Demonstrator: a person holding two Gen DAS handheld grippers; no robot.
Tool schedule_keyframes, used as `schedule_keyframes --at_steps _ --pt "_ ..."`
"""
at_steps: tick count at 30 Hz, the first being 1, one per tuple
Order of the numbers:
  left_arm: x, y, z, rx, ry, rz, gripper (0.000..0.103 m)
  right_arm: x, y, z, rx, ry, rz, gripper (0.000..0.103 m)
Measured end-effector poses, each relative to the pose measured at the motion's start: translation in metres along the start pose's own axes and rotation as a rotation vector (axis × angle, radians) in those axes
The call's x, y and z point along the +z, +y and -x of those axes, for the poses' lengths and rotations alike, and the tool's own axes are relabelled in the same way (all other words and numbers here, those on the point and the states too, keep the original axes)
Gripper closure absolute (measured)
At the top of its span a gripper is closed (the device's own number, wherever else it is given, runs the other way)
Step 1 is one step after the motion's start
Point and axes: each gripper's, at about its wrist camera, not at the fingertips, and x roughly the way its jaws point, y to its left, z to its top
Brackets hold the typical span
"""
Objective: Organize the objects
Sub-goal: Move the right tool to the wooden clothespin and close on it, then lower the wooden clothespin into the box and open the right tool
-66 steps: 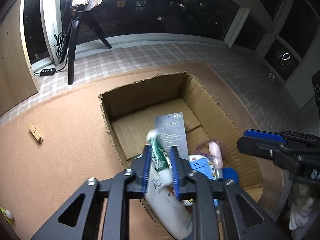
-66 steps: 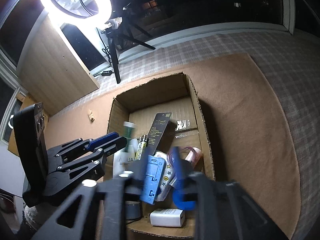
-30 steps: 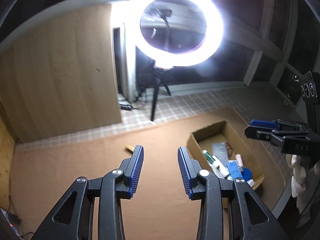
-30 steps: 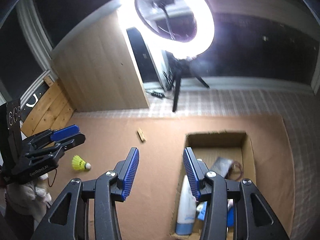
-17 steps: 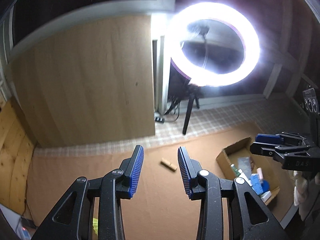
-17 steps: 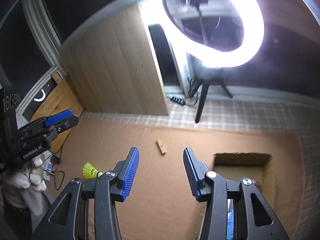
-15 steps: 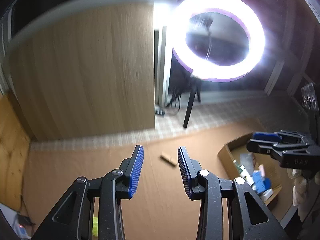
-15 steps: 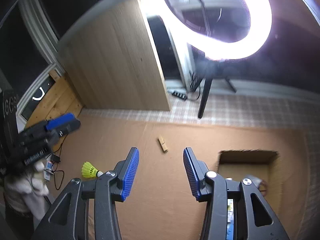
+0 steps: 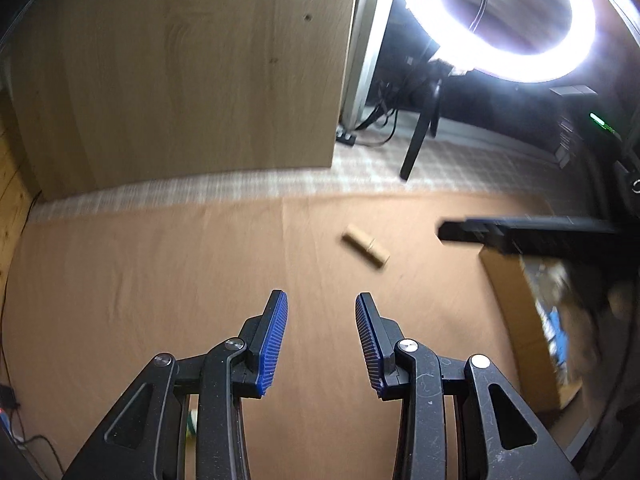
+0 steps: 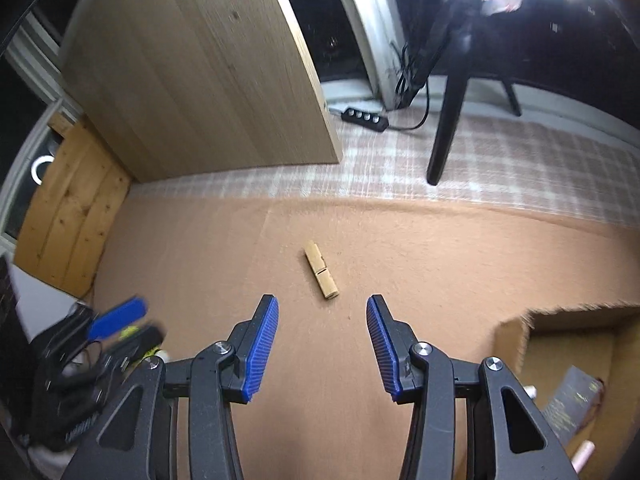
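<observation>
A wooden clothespin [image 10: 321,275] lies on the brown mat just ahead of my right gripper [image 10: 322,314], which is open and empty above the mat. It also shows in the left wrist view [image 9: 365,251], ahead and right of my left gripper [image 9: 321,309], which is open and empty. The cardboard box [image 10: 516,344] with several items in it sits at the right, also in the left wrist view [image 9: 516,300]. A yellow shuttlecock [image 10: 154,350] is partly hidden behind the left gripper's body.
A wooden panel [image 10: 208,72] leans at the back left. A ring light on a black tripod [image 9: 420,136] and a power strip [image 10: 366,118] stand on the checked floor beyond the brown mat [image 10: 400,248]. Wooden planks [image 10: 68,216] lie at the far left.
Both grippers have dropped lower and closer to the mat and the clothespin. The right gripper has swung left, so the box sits at its right edge.
</observation>
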Motion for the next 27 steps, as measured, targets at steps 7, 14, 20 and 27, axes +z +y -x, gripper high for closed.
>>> schedule_keyframes --at_steps 7,14,20,27 --pt "-0.055 0.028 0.021 -0.004 0.005 0.052 0.065 0.013 0.006 -0.057 -0.024 0.066 0.014 0.061" --pt "-0.105 0.063 0.039 0.002 0.016 0.163 0.065 0.021 0.024 -0.095 -0.13 0.1 0.09 0.066" --pt "-0.135 0.089 0.049 0.03 0.02 0.235 0.065 0.019 0.032 -0.106 -0.194 0.116 0.134 0.079" --pt "-0.145 0.108 0.051 0.033 0.025 0.296 0.065 0.011 0.036 -0.102 -0.217 0.13 0.168 0.091"
